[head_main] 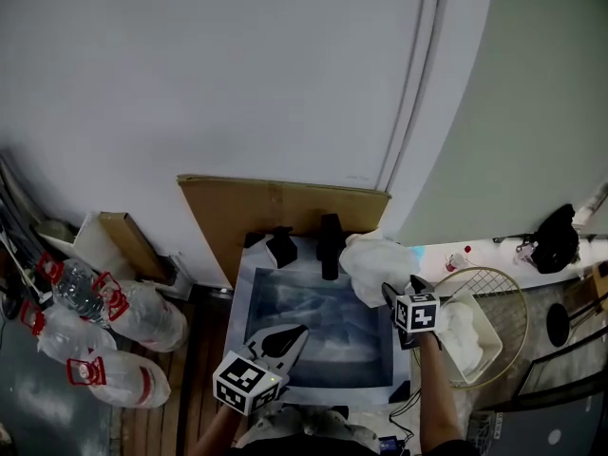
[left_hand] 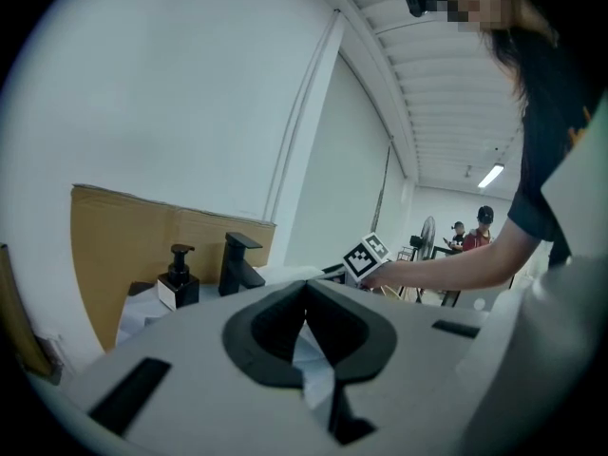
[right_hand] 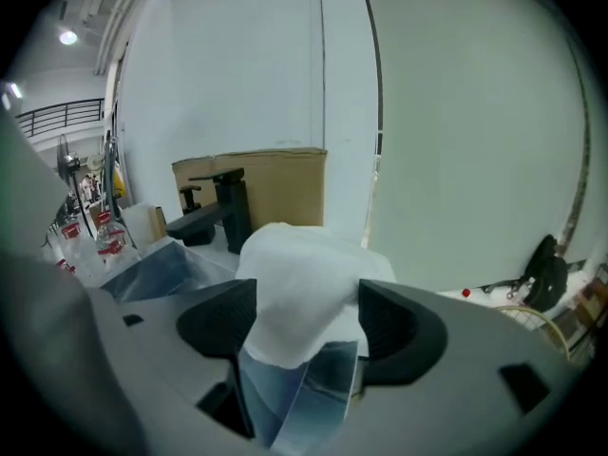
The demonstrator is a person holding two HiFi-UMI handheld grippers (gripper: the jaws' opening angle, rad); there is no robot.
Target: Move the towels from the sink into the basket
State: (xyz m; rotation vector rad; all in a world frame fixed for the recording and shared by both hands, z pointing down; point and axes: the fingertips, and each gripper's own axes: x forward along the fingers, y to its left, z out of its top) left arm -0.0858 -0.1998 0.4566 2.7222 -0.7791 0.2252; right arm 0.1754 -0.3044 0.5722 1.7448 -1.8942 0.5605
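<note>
A crumpled white towel (head_main: pixel 375 266) rests on the right rim of the sink (head_main: pixel 249 297), beside the black faucet (head_main: pixel 330 245). My right gripper (head_main: pixel 402 288) is just in front of it. In the right gripper view the towel (right_hand: pixel 304 274) fills the gap between the wide-spread jaws of the right gripper (right_hand: pixel 306 316), which stands open. The round wire basket (head_main: pixel 518 297) is to the right, with another white towel (head_main: pixel 465 335) lying in it. My left gripper (head_main: pixel 296 333) hovers over the sink's front part, its jaws (left_hand: pixel 306 288) shut with nothing in them.
A black soap dispenser (head_main: pixel 281 247) stands left of the faucet, and a cardboard sheet (head_main: pixel 275 207) leans on the wall behind. Several water bottles (head_main: pixel 104 321) lie on the floor at the left. Two people stand far off in the left gripper view.
</note>
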